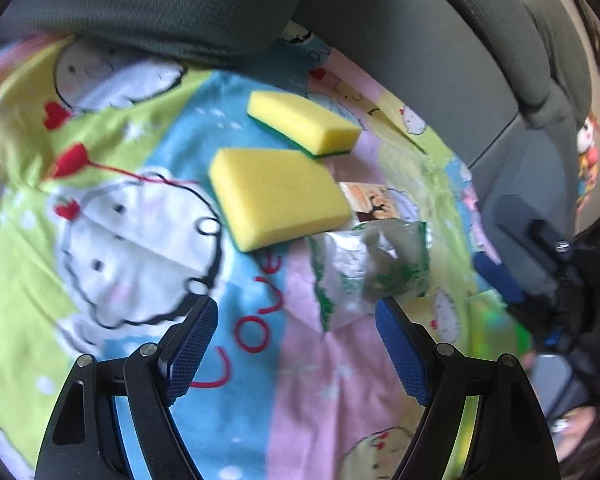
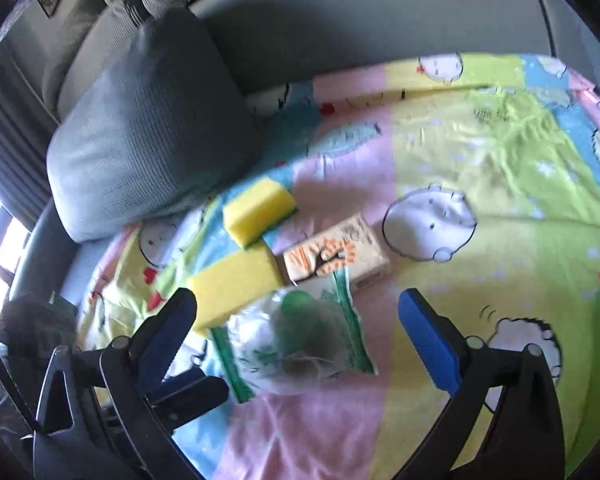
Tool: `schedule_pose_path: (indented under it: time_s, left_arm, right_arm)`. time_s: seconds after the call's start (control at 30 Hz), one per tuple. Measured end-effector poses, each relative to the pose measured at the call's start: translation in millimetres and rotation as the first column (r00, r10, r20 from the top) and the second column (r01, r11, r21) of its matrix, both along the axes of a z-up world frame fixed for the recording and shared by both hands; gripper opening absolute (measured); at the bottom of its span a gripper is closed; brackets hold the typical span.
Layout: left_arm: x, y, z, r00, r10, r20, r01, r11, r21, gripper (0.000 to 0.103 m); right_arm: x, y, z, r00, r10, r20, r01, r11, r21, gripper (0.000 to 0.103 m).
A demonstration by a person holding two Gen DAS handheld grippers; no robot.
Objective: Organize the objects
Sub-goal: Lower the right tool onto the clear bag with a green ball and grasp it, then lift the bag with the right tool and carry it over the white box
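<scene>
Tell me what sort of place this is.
Probably a living room: a grey sofa with a loose grey cushion, its seat covered by a cartoon-print sheet. On the sheet lie two yellow sponges, a plastic bag and a small packet.

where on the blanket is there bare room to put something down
Widest free patch: the yellow-green blanket right of the tissue pack. The pink strip just ahead of the right gripper is bare too. Crowded: two sponges, the tissue pack and the plastic bag cluster below the grey cushion.
</scene>
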State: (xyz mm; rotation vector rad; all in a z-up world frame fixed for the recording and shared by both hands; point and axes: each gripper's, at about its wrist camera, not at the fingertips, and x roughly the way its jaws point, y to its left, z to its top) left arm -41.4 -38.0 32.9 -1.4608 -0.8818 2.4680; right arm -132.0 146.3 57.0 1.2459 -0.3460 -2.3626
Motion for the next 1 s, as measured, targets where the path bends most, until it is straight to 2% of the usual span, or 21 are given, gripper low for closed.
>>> schedule_pose_path:
  time_s: [0.1,0.23,0.3,0.37,0.53,0.6,0.67,0.7,1.0]
  left_arm:
    - [-1.6,3.6,-4.8,1.000,-0.001,0.001,0.001,0.999,0.044,0.082]
    - [-6.1,7.2,-10.1,1.000,0.001,-0.015,0.000,0.998,0.057,0.082]
    - [-7.9,8.0,-13.4,0.999,-0.002,-0.034,0.004,0.997,0.075,0.082]
    - [-10.2,11.3,-16.3,0.999,-0.012,-0.046,0.014,0.998,0.055,0.082]
    - [-11.5,19.6,-13.5,0.994,-0.045,-0.098,0.046,0.999,0.007,0.081]
    - [-11.2,20.5,-12.3,0.991,-0.059,-0.118,0.061,0.998,0.013,0.077]
    - [-10.4,23.0,-9.1,0.988,-0.081,-0.134,0.085,0.996,0.029,0.062]
    - [-10.2,25.0,-7.3,0.985,-0.097,-0.141,0.104,0.994,0.044,0.058]
    - [-1.9,42.1,13.7,0.963,-0.163,-0.215,0.161,0.987,-0.025,0.056]
  right_arm:
    - [-4.3,-6.1,-13.5,0.999,0.030,0.029,-0.030,0.999,0.012,0.097]
    - [-4.2,-11.4,-21.2,0.998,0.062,0.030,-0.063,0.997,0.041,0.086]
    - [-6.3,-8.0,-28.5,0.994,0.080,0.070,-0.080,0.997,-0.012,0.078]
    - [-9.0,-5.5,-36.1,0.989,0.097,0.110,-0.090,0.993,-0.070,0.069]
    - [-4.1,-4.1,-36.7,0.988,0.102,0.117,-0.091,0.991,-0.097,0.065]
    - [-0.8,-1.7,-34.6,0.988,0.102,0.118,-0.089,0.990,-0.107,0.063]
    - [3.3,-0.7,-33.8,0.988,0.099,0.122,-0.084,0.989,-0.122,0.060]
    - [5.2,0.8,-32.9,0.987,0.098,0.124,-0.082,0.989,-0.127,0.060]
    - [28.0,8.9,-1.8,0.996,0.082,0.046,-0.075,0.985,-0.153,0.059]
